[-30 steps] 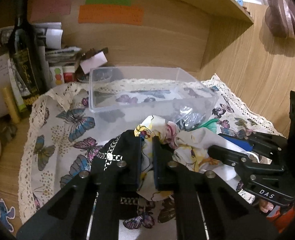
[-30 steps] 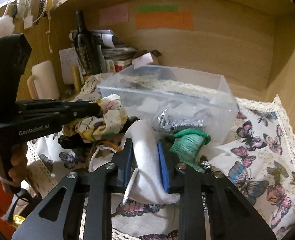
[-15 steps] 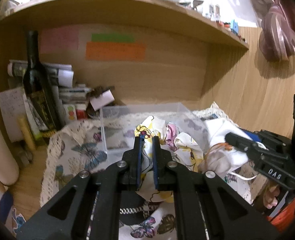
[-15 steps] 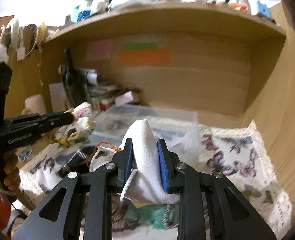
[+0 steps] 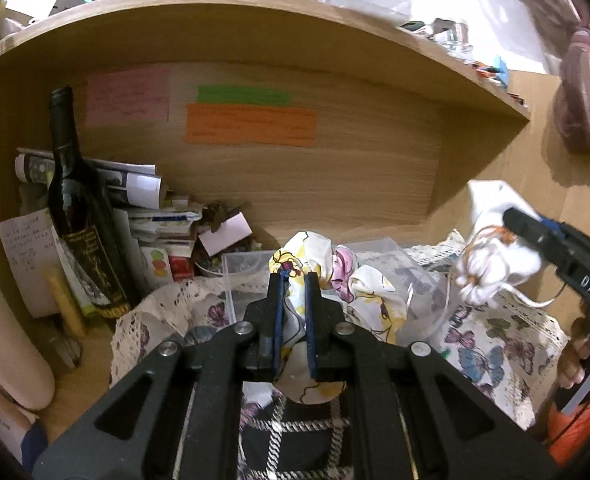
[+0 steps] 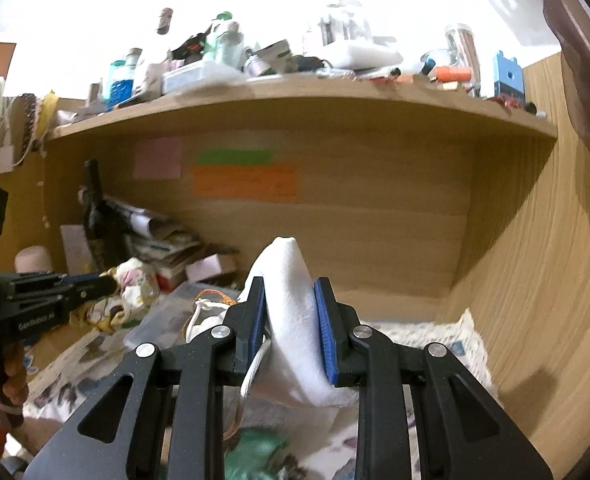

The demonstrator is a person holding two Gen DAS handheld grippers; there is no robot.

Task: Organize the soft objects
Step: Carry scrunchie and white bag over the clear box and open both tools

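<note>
Floral-printed white cloth (image 5: 295, 320), crumpled and marked with yellow and pink blooms, sits pinched between the blue pads of the left hand-held gripper (image 5: 293, 280), its loose folds spilling out to the right above the counter. In the right wrist view the same bundle (image 6: 133, 284) hangs from that tool's tip at the left, and the side of the black body reads "GenRobot.AI".

A plain white fabric pouch with an orange-and-white drawstring (image 6: 295, 316) is clamped in the right hand-held gripper (image 6: 291, 284), one peak of it poking up past the blue pads — the cord (image 6: 251, 376) dangles below. From the left wrist view the pouch (image 5: 491, 256) is held up at the right, apart from the floral cloth, and the letters "DAS" show on the right tool's body.

Just below the left tool lies a black item with silver chain trim (image 5: 295, 436). Under both bundles spreads a butterfly-print tablecloth with a lace edge (image 5: 491, 352), and on it a clear plastic bin (image 5: 239, 280) stands behind the floral cloth. Something green (image 6: 255, 452) lies blurred on the cloth beneath the right tool.

Farther back on the left stands a dark wine bottle (image 5: 79, 200) with gold lettering too small to read, beside stacked papers (image 5: 135, 192). On the wooden back wall are pink (image 5: 127, 98), green (image 5: 243, 95) and orange (image 5: 251, 125) paper notes — their writing is illegible.
</note>
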